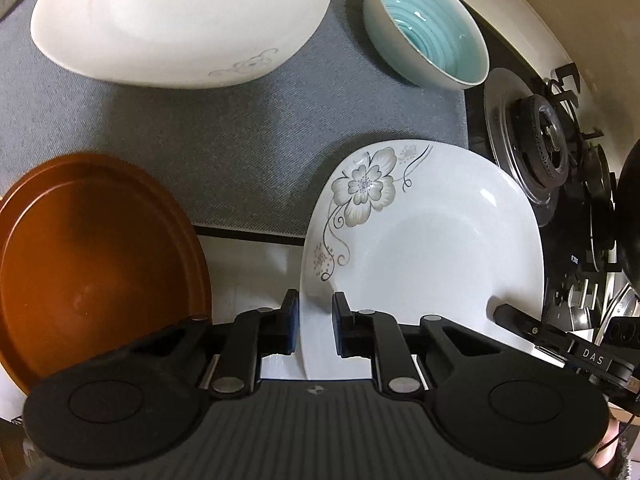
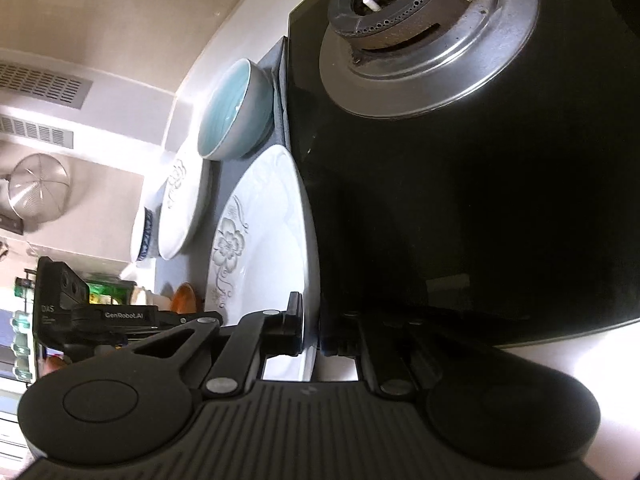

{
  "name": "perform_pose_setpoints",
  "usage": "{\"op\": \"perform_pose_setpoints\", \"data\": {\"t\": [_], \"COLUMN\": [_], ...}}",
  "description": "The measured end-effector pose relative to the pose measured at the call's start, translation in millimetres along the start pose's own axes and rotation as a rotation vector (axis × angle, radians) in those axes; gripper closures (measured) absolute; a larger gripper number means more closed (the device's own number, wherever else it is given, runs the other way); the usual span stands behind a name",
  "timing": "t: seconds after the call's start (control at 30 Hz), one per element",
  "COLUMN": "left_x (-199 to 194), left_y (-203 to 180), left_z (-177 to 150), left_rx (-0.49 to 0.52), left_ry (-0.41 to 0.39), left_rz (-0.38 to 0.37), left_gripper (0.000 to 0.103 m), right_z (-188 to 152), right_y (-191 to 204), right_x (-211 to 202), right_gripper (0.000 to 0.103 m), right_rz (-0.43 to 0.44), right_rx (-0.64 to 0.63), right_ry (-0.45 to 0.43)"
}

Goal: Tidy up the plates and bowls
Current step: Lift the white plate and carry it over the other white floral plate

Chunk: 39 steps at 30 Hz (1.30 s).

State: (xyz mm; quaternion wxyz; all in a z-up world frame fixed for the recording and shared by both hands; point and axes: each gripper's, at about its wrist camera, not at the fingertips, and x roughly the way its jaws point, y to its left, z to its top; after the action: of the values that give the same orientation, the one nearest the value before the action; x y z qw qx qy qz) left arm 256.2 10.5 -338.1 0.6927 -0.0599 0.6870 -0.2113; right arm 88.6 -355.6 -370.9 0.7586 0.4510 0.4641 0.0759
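Note:
A white plate with a grey flower print [image 1: 420, 248] lies over the near right corner of the grey mat [image 1: 240, 128], beside the hob. My left gripper [image 1: 315, 320] is shut on its near left rim, one pad under and one pad on top. My right gripper [image 1: 500, 312] grips the plate's right rim. In the right wrist view the flower plate [image 2: 260, 240] shows almost edge-on, with my right gripper [image 2: 314, 332] shut on its rim. I cannot tell whether the plate rests on the counter or is lifted.
An orange-brown plate [image 1: 100, 260] sits at the left, a large white plate [image 1: 180, 20] at the back and a teal bowl [image 1: 428, 28] at the back right. A blue-patterned bowl [image 2: 144, 236] stands beyond them. The gas burner [image 1: 540, 144] and a black pan [image 1: 630, 216] are on the right.

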Motion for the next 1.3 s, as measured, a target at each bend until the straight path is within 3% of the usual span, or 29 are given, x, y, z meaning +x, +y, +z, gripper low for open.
{"op": "perform_pose_setpoints", "data": {"t": [0.37,0.77,1.3], "left_x": [-17.1,-54.4,-75.2], "left_y": [6.0,15.3,55.2], "left_z": [2.7,8.3,25.7], "left_rx": [-0.027,-0.037,-0.051], "left_ry": [-0.017,-0.091,-0.096], "left_rz": [-0.011,0.006,-0.068], "left_gripper": [0.085,0.085,0.085], "right_z": [-1.6,3.0,2.2], "right_y": [10.3,29.6,69.1], "right_x": [3.8,11.1,23.4], "right_gripper": [0.093,0.09,0.088], "right_rz": [-0.024,0.043,0.021], "right_rx": [-0.018,-0.005,0.001], "right_ry": [0.016,0.031,0.023]}}
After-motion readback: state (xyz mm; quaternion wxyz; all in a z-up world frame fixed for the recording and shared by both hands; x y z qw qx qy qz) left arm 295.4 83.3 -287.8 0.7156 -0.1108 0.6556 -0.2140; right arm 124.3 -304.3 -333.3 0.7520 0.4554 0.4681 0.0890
